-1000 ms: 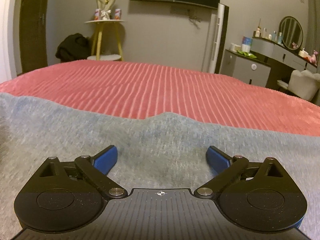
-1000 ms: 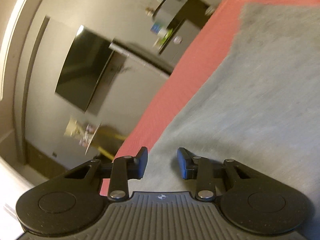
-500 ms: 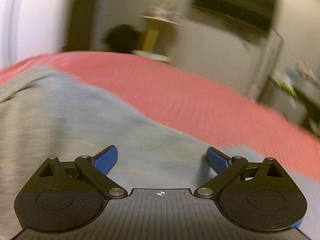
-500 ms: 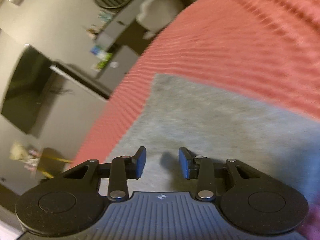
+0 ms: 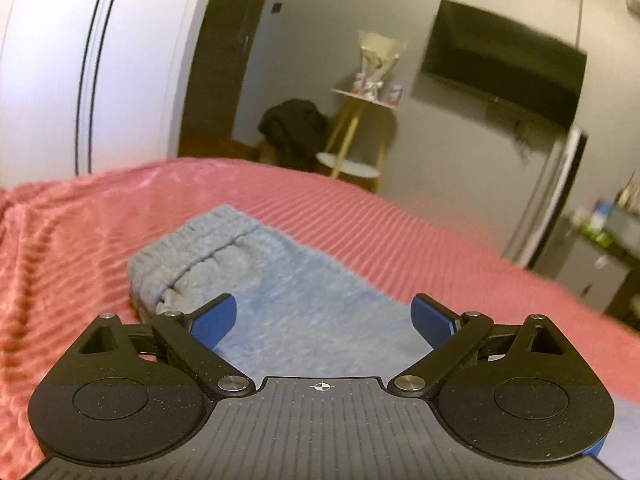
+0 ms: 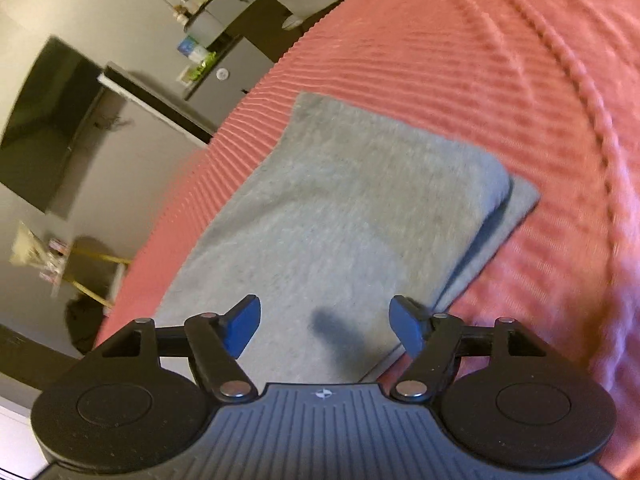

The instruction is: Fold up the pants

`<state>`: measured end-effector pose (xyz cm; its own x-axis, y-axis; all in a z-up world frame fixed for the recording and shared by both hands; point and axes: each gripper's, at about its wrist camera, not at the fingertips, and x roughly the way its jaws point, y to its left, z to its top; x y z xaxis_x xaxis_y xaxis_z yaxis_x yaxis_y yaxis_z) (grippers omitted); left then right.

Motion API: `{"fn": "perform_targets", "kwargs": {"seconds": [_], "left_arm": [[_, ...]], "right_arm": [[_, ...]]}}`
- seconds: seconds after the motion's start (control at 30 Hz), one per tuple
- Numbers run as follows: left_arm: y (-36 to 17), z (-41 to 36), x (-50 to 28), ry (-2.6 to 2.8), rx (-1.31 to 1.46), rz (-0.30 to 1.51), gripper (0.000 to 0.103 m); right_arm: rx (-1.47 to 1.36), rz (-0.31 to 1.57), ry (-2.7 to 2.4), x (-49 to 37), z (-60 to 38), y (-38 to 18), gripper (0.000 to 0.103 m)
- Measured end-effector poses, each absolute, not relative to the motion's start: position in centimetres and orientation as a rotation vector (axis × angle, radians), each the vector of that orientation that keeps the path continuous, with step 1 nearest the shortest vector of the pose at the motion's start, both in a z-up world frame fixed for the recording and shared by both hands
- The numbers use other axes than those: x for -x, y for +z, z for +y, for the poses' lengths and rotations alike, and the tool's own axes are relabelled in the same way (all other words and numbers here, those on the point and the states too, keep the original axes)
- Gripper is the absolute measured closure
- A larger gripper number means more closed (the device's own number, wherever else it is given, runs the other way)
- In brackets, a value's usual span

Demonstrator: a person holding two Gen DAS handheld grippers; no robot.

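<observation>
Here I see the gray pants (image 6: 344, 208) lying folded in layers on the pink bedspread (image 6: 500, 72), gathered waistband end (image 5: 188, 256) toward the far left in my left view. My left gripper (image 5: 323, 316) hangs over them, jaws spread wide, holding nothing. My right gripper (image 6: 325, 326) is opening above the fabric, nothing between its blue pads (image 6: 240, 328).
</observation>
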<state>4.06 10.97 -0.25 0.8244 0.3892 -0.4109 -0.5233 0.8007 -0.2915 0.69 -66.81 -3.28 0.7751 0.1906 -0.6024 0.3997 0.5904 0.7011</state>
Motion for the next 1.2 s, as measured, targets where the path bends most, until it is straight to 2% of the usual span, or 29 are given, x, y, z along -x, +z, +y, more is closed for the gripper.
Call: {"fn": "perform_targets", "kwargs": {"seconds": [0.27, 0.53, 0.7, 0.77, 0.83, 0.9, 1.0, 1.07, 1.2], "left_arm": [[2.4, 10.3, -0.7, 0.323, 0.493, 0.52, 0.004], [0.0, 6.7, -1.2, 0.3, 0.544, 0.589, 0.004], [-2.0, 5.0, -3.2, 0.265, 0.506, 0.656, 0.004], [-2.6, 4.8, -3.9, 0.251, 0.512, 0.699, 0.004], [-3.2, 4.6, -4.3, 0.238, 0.525, 0.725, 0.004], [-3.6, 4.6, -4.5, 0.246, 0.527, 0.745, 0.004], [-3.8, 4.7, -4.5, 0.258, 0.539, 0.75, 0.004], [-3.7, 4.9, -4.2, 0.264, 0.552, 0.731, 0.004], [-3.9, 5.1, -4.5, 0.254, 0.565, 0.759, 0.004]], "right_arm": [[-1.076, 0.704, -0.064, 0.7, -66.4, -4.1, 0.031], [-1.138, 0.67, -0.106, 2.7, -67.7, -5.4, 0.032], [-1.164, 0.592, -0.168, 3.8, -69.8, -5.7, 0.047], [-1.188, 0.562, -0.209, 3.8, -70.8, -6.0, 0.051], [-1.2, 0.539, -0.253, 3.6, -71.5, -6.4, 0.061], [-1.193, 0.533, -0.296, 3.0, -71.9, -6.7, 0.066], [-1.207, 0.516, -0.358, 2.4, -72.3, -7.3, 0.085], [-1.216, 0.497, -0.372, 2.2, -72.0, -7.4, 0.085], [-1.257, 0.467, -0.366, 1.7, -72.6, -8.2, 0.078]]}}
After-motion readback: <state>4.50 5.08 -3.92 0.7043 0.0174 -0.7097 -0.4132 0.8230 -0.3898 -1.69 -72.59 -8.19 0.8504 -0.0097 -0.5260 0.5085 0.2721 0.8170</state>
